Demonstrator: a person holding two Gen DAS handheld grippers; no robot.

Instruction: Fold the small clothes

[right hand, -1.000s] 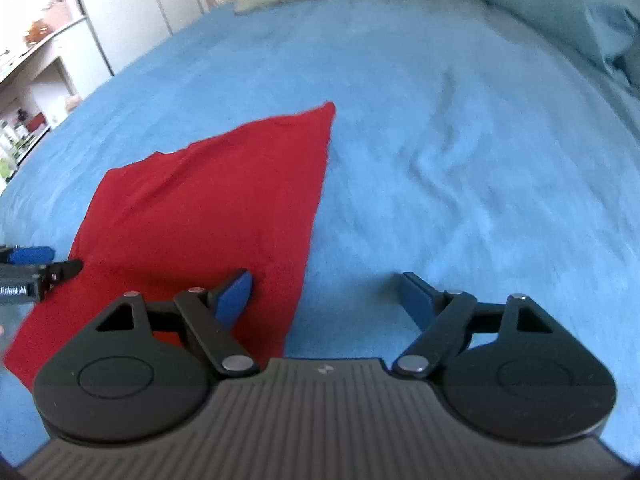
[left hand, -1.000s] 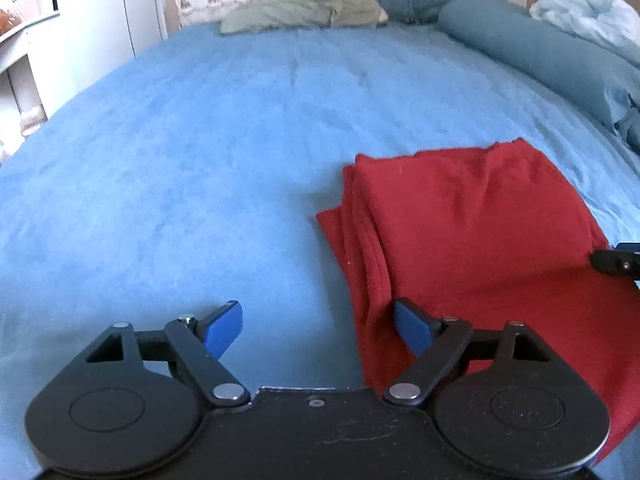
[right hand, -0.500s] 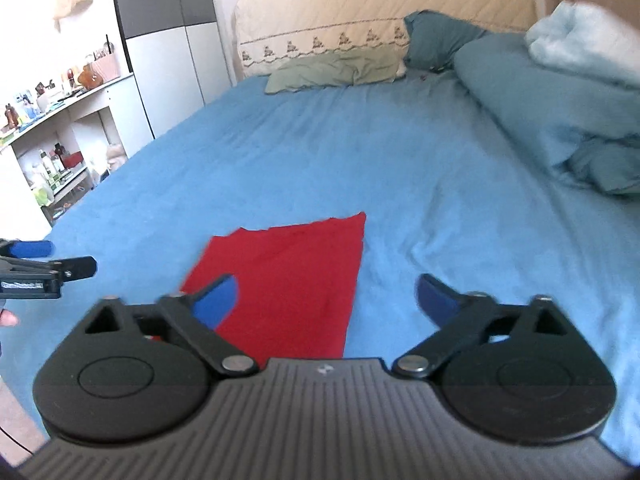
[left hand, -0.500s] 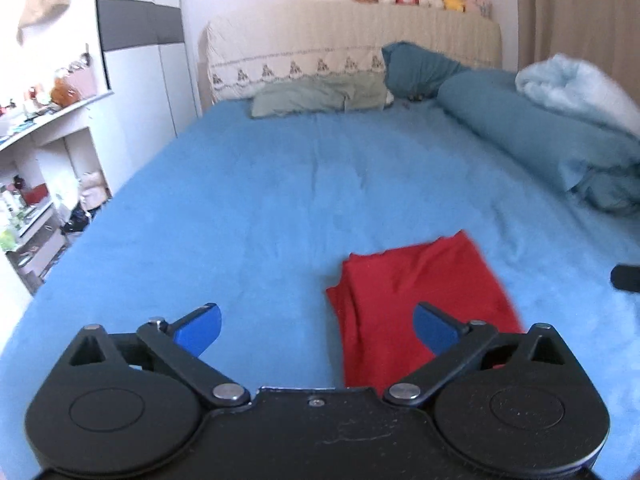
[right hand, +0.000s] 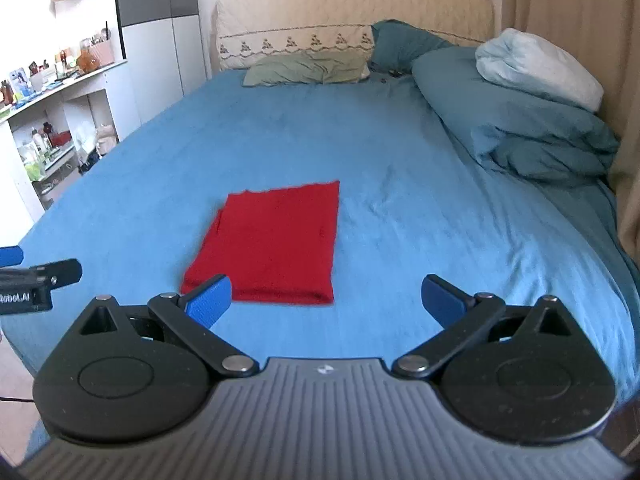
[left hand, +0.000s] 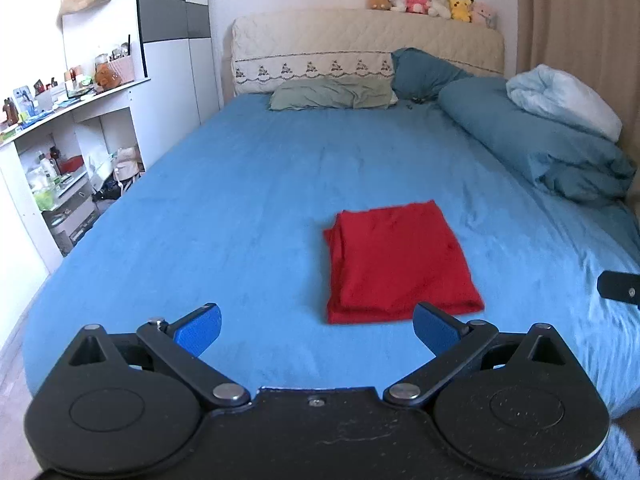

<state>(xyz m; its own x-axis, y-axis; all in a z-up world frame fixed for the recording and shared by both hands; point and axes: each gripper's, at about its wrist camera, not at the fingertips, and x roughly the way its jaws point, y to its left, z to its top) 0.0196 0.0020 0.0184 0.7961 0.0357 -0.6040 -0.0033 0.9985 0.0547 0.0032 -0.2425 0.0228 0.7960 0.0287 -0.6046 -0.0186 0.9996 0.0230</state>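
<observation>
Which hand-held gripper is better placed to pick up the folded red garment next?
Left, marginally. The left hand-held gripper is open and faces the red garment's near edge almost head-on. The right hand-held gripper, also open, has the garment off toward its left finger.

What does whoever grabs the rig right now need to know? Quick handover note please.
Left gripper: open, holding nothing, clear of the cloth.
Right gripper: open, holding nothing, also clear of it.
Red cloth: lies folded into a flat rectangle on the blue bed sheet, near the foot end, layered edges on its left side.
Done: this piece looks folded and released.
Left: probably nothing on this one beyond an optional tidy of the left edges; no other small clothes waiting in view.
</observation>
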